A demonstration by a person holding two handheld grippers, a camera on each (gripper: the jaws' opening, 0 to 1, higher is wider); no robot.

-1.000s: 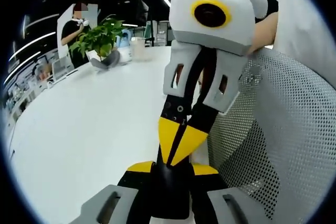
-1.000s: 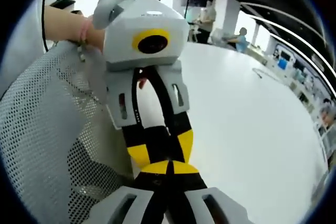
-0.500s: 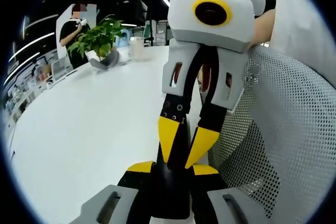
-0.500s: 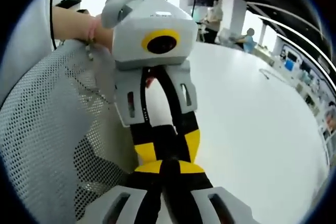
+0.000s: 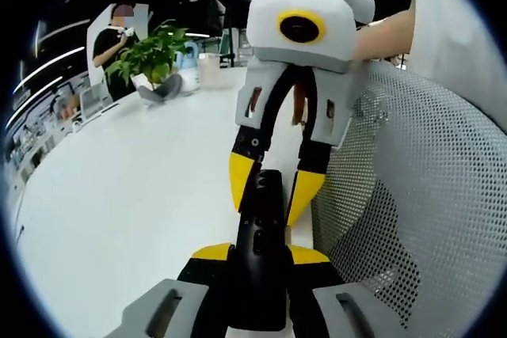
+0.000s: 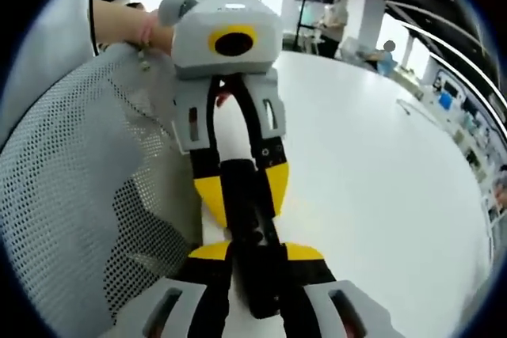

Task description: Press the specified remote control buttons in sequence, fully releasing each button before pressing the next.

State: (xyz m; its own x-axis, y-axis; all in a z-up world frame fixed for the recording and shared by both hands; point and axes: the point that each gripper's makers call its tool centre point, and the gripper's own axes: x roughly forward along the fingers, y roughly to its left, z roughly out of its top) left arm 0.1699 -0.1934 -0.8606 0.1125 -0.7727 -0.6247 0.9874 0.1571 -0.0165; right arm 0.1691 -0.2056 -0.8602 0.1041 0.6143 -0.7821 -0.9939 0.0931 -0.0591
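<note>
Now the left gripper [image 5: 257,255] clamps the remote [image 5: 259,259] above the desk [image 5: 119,195], by a mesh chair [image 5: 428,211]; the right gripper [image 5: 269,187] straddles its far end, jaws apart. Pressing probably needs one tip squarely on the button, then a full lift.

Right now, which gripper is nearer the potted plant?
Right. The right gripper stands on the plant's side, with the potted plant beyond it across the table; the left gripper faces both from farther back.
</note>
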